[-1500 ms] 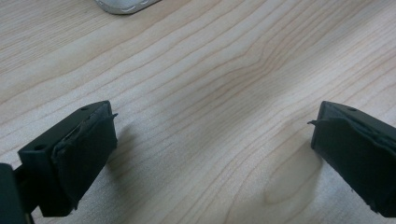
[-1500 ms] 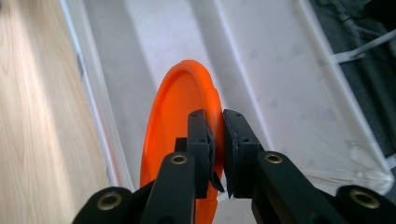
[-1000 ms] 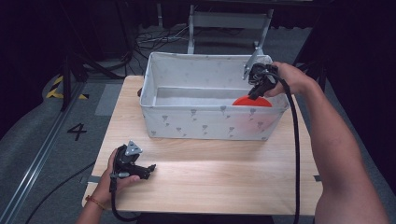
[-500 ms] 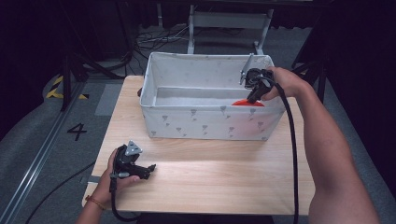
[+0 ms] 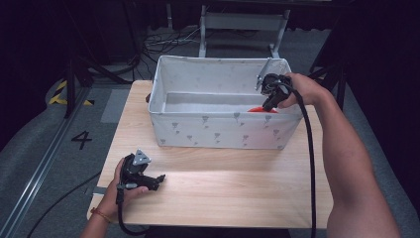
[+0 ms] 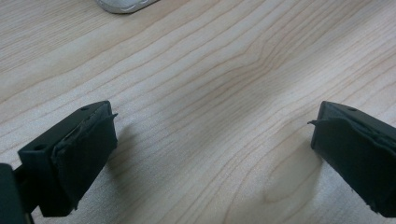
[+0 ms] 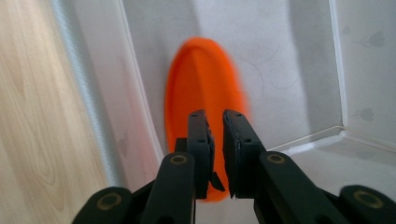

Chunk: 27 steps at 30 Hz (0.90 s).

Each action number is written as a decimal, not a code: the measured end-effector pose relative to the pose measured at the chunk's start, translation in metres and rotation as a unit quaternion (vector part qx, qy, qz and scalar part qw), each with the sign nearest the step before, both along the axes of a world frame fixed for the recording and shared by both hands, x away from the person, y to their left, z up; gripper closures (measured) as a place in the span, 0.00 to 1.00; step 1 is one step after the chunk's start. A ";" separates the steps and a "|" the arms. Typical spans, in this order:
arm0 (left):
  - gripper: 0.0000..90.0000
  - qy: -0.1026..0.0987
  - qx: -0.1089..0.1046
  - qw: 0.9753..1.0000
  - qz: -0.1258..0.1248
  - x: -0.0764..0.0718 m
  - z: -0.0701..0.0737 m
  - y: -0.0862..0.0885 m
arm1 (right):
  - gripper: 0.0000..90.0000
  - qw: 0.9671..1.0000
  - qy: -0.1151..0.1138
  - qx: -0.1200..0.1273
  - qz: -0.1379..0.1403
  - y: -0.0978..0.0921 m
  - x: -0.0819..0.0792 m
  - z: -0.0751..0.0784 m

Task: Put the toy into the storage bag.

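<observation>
The right gripper (image 7: 215, 140) is clenching the rim of an orange disc (image 7: 201, 93), its jaws pinching the disc's near edge with only a thin slit between them in the right gripper view. The disc is sitting inside the white fabric bin (image 7: 299, 56), leaning close to the bin's near wall, at the centre of that frame. In the high view the right gripper (image 5: 271, 103) is dipping over the bin's right end, in the upper right of the frame, and a sliver of the orange disc (image 5: 258, 109) is peeking above the near wall of the white fabric bin (image 5: 218, 130). The left gripper (image 5: 157, 179) is resting at the lower left of the high view, held in the person's left hand (image 5: 119, 191), well apart from the bin. Its jaws are standing wide and released, gripping nothing, just above the pale wooden surface (image 6: 210, 93)
</observation>
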<state>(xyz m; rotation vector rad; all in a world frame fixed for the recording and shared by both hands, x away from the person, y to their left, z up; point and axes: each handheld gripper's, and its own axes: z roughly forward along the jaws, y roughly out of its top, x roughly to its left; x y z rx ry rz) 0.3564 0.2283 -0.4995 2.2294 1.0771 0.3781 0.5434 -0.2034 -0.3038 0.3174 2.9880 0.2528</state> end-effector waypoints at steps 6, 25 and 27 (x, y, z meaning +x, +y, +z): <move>0.01 0.001 0.001 1.000 -0.001 0.000 0.000 0.000 | 0.87 1.000 -0.015 0.018 -0.003 -0.002 -0.003 0.004; 0.01 0.000 0.000 1.000 0.000 0.000 0.000 0.000 | 0.57 0.974 -0.090 0.198 -0.059 -0.027 -0.040 0.028; 0.01 0.000 0.000 1.000 0.000 0.000 0.000 0.000 | 0.53 0.971 -0.100 0.204 -0.069 -0.029 -0.045 0.030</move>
